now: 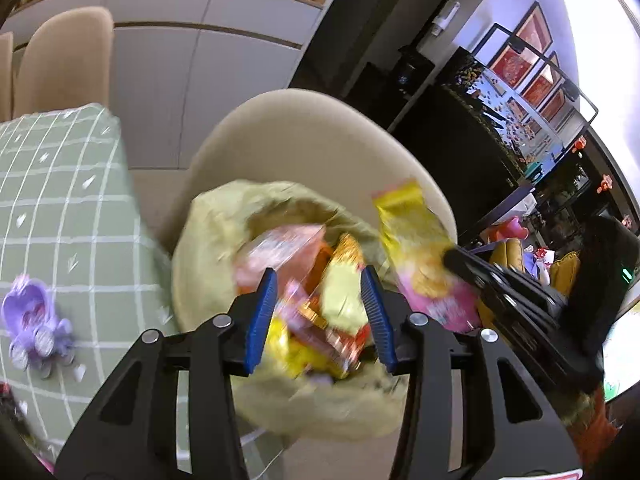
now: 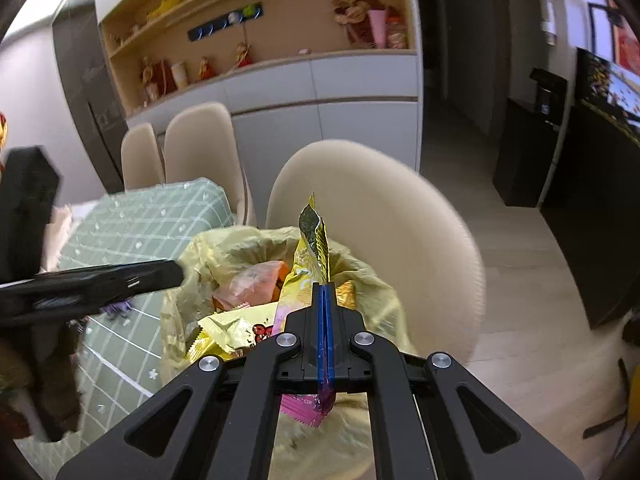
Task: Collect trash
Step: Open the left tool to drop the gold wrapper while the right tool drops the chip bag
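While above bag (image 1: 208, 240) rim: left gripper (image 1: 320, 316) parted, empty | right gripper (image 2: 325, 320) clamps wrapper (image 2: 314, 248)

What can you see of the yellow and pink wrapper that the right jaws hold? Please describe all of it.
The wrapper is a long, shiny foil snack packet, yellow at the top and pink at the bottom, with a crimped, torn upper end. It stands nearly upright, pinched edge-on in the shut right gripper, and hangs above the open yellowish trash bag, which is already full of other wrappers. Nothing else touches it.
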Available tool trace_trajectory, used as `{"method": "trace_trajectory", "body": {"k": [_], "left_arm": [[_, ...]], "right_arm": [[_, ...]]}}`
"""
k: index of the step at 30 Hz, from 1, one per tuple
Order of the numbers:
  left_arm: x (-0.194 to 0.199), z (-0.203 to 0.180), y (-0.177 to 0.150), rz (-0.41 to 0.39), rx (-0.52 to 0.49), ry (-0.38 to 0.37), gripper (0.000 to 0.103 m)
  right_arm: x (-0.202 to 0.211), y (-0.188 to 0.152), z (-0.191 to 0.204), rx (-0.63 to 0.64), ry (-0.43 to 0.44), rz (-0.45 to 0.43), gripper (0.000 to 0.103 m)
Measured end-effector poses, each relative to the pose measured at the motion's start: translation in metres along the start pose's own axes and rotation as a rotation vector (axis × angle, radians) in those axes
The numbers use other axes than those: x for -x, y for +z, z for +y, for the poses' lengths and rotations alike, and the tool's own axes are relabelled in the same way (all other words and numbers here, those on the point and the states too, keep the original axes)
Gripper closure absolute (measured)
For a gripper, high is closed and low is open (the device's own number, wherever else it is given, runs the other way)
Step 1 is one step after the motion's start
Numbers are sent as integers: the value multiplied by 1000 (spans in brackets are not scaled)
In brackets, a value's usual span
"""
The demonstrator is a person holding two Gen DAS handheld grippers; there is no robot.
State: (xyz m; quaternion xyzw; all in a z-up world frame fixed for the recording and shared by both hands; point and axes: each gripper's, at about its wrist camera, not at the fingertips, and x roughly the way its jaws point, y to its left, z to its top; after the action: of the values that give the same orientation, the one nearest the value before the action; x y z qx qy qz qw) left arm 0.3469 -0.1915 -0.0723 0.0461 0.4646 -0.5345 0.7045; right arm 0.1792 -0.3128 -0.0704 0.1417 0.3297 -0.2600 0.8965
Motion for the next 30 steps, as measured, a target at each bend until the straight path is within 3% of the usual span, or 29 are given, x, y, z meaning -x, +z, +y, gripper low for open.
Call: {"method": "trace_trajectory", "body": {"k": [8,14,16,24,28,30], "left_arm": [[38,36,-27,-11,47,36,60],[57,65,-45,-20,108,55,59],[62,73,-51,-24,135,60,58],[89,82,-78,-49,175,117,54],[104,80,-92,-58,174,137,53],[112,80,-99,-64,177,146,53]], "right_arm": [[-101,-19,44,113,1,257,99],[-121,-30,46,94,-11,351,100],[-119,-31,46,87,-11,349,100],[-72,-21,44,30,-3,204,95],[-41,-28,35,20,7,163,69],[-33,-26,36,19,-5,139,68]]}}
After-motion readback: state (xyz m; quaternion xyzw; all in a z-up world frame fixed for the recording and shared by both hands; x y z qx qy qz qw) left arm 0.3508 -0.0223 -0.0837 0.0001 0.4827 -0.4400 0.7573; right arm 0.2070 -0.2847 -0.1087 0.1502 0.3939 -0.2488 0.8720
